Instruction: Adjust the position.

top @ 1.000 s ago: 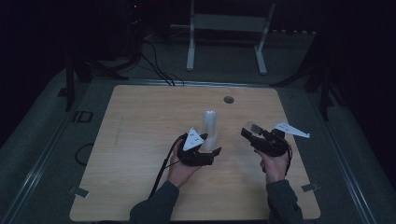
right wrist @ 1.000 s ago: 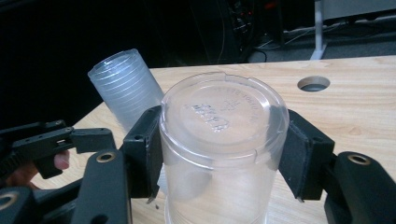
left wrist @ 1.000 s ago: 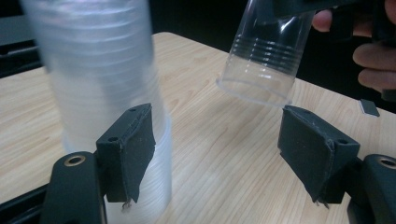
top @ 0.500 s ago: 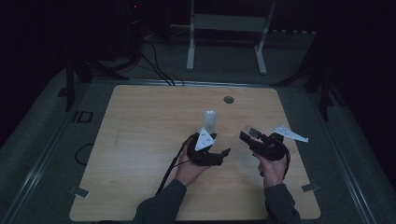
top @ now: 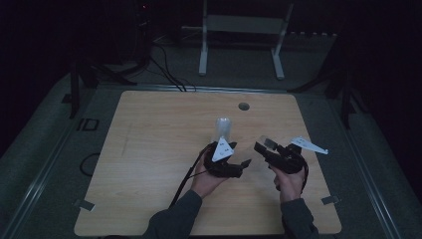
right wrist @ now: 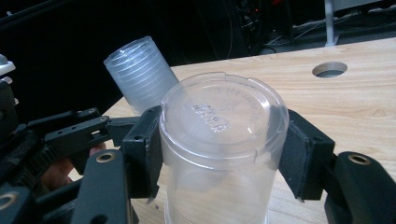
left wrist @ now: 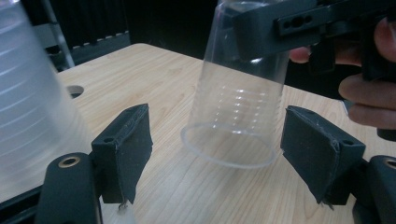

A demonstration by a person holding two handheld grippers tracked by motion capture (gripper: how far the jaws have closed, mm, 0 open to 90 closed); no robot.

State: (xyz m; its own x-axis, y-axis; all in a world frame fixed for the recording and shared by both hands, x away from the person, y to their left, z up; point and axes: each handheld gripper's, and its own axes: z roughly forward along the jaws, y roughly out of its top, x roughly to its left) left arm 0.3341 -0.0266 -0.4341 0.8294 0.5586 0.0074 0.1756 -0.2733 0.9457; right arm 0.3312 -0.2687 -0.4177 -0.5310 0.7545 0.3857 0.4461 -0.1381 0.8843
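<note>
My right gripper [top: 263,147] is shut on a clear plastic cup [right wrist: 219,135], held upside down with its base up; the pads press its sides. The same cup [left wrist: 236,116] hangs between and just beyond the pads of my left gripper [left wrist: 219,154], whose jaws have just been opening and touch nothing. A stack of frosted cups [top: 222,128] stands upside down on the wooden table [top: 149,149], just behind my left gripper [top: 238,164]. In the left gripper view the stack [left wrist: 28,98] is a blur outside the left pad [left wrist: 126,149]. In the right gripper view the stack [right wrist: 140,79] rises behind the held cup.
A round hole [top: 244,106] is cut in the table top behind the stack. A white metal frame [top: 244,35] stands on the floor beyond the table's far edge. Cables [top: 164,69] run across the floor at the back left. Bare wood stretches to the left of my hands.
My left hand has slid to the right, toward the right gripper and its cup, and its jaws stand wider. The right gripper and the stack have kept their places.
</note>
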